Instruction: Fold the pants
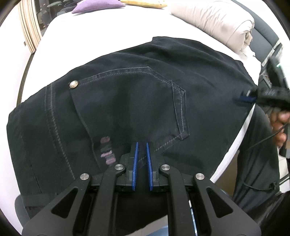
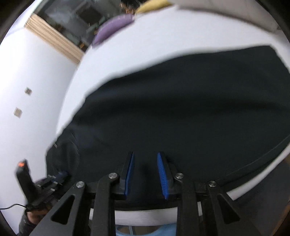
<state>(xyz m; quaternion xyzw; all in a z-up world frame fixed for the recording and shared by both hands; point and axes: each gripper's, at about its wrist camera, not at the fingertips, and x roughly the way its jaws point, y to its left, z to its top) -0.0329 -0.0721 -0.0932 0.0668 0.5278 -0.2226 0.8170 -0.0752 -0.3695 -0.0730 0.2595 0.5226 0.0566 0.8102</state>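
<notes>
Dark navy pants (image 1: 126, 90) lie spread on a white bed (image 1: 108, 32), seat side up, with a back pocket and a metal rivet showing. My left gripper (image 1: 142, 145) is shut on the fabric just below the pocket's lower corner, and a fold sits between its blue pads. In the right wrist view the left gripper (image 2: 60, 176) appears blurred at the pants' lower left. My right gripper (image 2: 145, 156) stands open over the near edge of the pants (image 2: 181, 109), pads apart with dark cloth beneath them. From the left wrist view the right gripper (image 1: 247, 97) sits at the pants' right edge.
A rolled beige duvet (image 1: 217, 23) lies at the bed's far right. A purple pillow (image 1: 97, 5) and a yellow one (image 1: 145, 2) are at the head. The bed's edge runs close on the right, where a person's hand (image 1: 279, 123) holds the right gripper.
</notes>
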